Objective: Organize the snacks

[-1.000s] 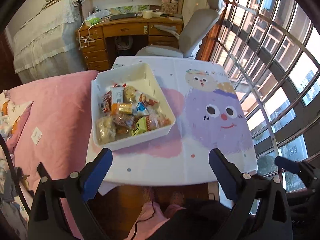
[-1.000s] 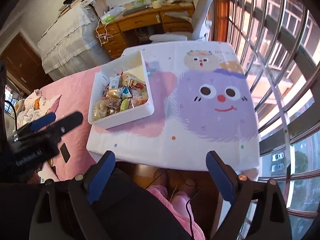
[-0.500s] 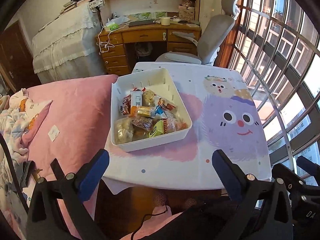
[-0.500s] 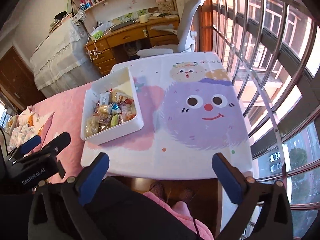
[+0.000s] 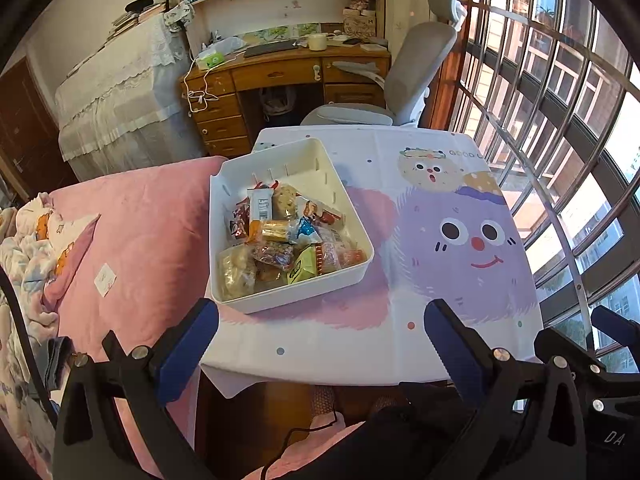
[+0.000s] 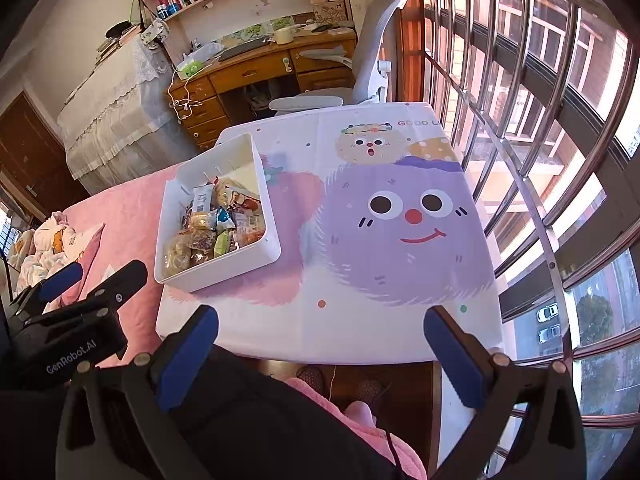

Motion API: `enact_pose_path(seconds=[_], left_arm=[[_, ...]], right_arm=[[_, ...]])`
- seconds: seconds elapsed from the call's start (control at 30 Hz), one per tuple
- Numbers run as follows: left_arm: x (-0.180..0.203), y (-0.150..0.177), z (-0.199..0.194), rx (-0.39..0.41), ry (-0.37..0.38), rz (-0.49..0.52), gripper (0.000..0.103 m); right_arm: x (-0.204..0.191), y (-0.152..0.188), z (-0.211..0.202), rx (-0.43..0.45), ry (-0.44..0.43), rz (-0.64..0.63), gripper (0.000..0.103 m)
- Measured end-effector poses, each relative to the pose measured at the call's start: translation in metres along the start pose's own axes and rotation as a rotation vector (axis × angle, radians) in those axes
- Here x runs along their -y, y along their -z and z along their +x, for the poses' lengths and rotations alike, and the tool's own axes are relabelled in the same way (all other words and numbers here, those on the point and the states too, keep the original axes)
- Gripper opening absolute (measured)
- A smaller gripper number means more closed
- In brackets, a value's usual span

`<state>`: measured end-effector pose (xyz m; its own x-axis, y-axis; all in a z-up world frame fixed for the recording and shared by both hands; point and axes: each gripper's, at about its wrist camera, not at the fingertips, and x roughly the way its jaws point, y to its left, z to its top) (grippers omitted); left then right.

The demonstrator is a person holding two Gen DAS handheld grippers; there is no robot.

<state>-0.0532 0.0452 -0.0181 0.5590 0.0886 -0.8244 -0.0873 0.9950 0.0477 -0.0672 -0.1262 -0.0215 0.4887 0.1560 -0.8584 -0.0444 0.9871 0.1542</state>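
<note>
Both views pulled back from desk (image 5: 360, 344). Mixed wrapped snacks (image 5: 280, 240) sat piled in white plastic tray (image 5: 320, 152); none loose. Left tongs (image 5: 320, 332), right tongs (image 6: 320, 332) wide, empty.

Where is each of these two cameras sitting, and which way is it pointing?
Left wrist: rides the left tongs, open, above the table's near edge, facing the white snack tray and desk; the right tongs' tip shows at right.
Right wrist: rides the right tongs, open, further right, facing the purple cartoon tablecloth; the left tongs and pink-clad legs show.
Both share tray, tablecloth, desk, chair.
</note>
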Motion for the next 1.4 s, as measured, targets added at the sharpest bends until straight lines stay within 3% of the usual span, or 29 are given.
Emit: enact_pose_path(seconds=[1.4], left_arm=[[-0.008, -0.003, 0.013, -0.013, -0.008, -0.001, 0.102]], right_arm=[[-0.003, -0.007, 0.015, -0.040, -0.018, -0.007, 0.103]])
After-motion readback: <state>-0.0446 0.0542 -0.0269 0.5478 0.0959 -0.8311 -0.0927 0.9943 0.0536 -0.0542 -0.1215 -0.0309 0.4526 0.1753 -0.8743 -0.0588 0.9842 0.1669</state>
